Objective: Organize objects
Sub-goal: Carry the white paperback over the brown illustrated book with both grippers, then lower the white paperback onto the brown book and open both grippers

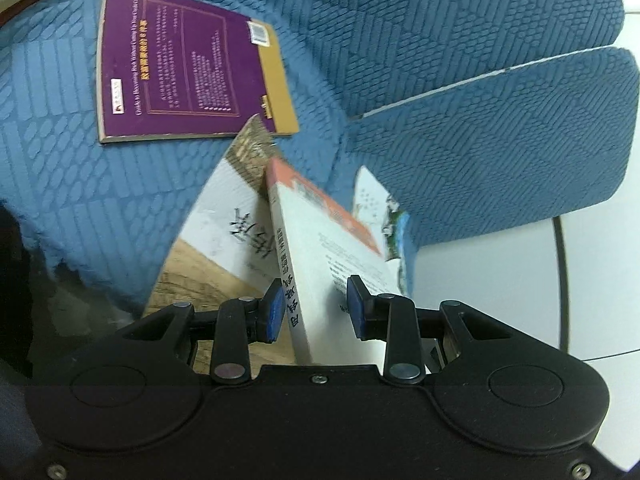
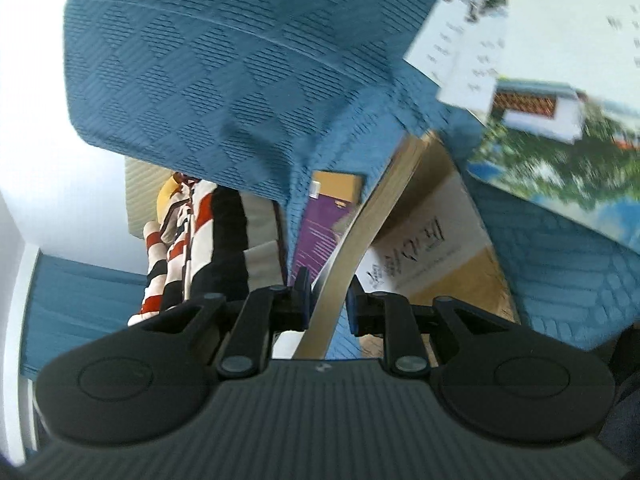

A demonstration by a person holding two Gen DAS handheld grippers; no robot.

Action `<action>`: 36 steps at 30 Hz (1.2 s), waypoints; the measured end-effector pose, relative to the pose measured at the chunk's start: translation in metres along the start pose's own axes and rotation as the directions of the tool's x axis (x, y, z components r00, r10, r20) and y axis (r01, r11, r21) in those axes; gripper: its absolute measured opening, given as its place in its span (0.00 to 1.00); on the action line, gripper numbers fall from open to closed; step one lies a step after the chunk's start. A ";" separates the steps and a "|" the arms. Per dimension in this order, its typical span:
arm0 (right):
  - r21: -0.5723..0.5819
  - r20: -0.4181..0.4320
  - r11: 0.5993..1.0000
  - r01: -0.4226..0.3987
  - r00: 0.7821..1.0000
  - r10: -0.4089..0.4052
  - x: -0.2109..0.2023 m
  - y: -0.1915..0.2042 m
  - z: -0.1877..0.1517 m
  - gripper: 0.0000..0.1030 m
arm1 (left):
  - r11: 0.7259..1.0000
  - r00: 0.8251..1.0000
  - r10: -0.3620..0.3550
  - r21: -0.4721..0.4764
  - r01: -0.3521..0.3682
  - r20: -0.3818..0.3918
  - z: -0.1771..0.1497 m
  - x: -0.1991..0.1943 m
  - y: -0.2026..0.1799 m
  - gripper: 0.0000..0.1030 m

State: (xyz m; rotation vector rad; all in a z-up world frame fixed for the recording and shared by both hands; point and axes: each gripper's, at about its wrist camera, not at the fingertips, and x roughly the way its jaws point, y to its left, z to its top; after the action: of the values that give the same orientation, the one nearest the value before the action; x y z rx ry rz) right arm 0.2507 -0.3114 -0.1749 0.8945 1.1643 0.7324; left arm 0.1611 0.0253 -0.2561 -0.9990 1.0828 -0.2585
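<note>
A blue-covered sofa [image 1: 460, 40] fills both views, a purple book [image 1: 180, 68] lying flat on its seat. Below it, two more books are held over the cushion: the left gripper [image 1: 316, 308] is clamped on the spine end of a white book [image 1: 320, 248] with an orange band, and the right gripper [image 2: 326, 304] is pinched on the page edge of a tan-and-white book [image 2: 420, 240]. A picture book [image 2: 540, 120] lies beside them. Judged from here, each book should be lowered flat and square onto the purple one, grips kept firm until the covers rest.
</note>
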 end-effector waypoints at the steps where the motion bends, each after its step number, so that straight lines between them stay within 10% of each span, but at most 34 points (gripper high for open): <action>1: 0.005 -0.002 1.000 -0.002 1.000 0.002 0.002 -0.003 -0.002 0.21 | 1.000 1.000 0.012 0.009 -0.012 0.001 -0.001 0.001 0.001 0.29; 29: -0.115 -0.030 0.944 0.310 0.948 -0.316 0.023 -0.038 -0.022 0.29 | 0.940 0.957 0.288 0.203 -0.274 -0.038 -0.024 0.034 0.000 0.37; 36: -0.247 0.014 0.889 0.385 0.919 -0.394 0.012 0.002 -0.016 0.54 | 0.914 0.961 0.272 0.301 -0.273 0.044 -0.024 0.007 -0.037 0.43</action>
State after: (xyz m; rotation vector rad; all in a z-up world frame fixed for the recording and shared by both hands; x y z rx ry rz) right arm 0.2379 -0.2973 -0.1809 0.4196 1.2077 0.5466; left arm 0.1552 -0.0133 -0.2337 -0.5636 1.1271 -0.1890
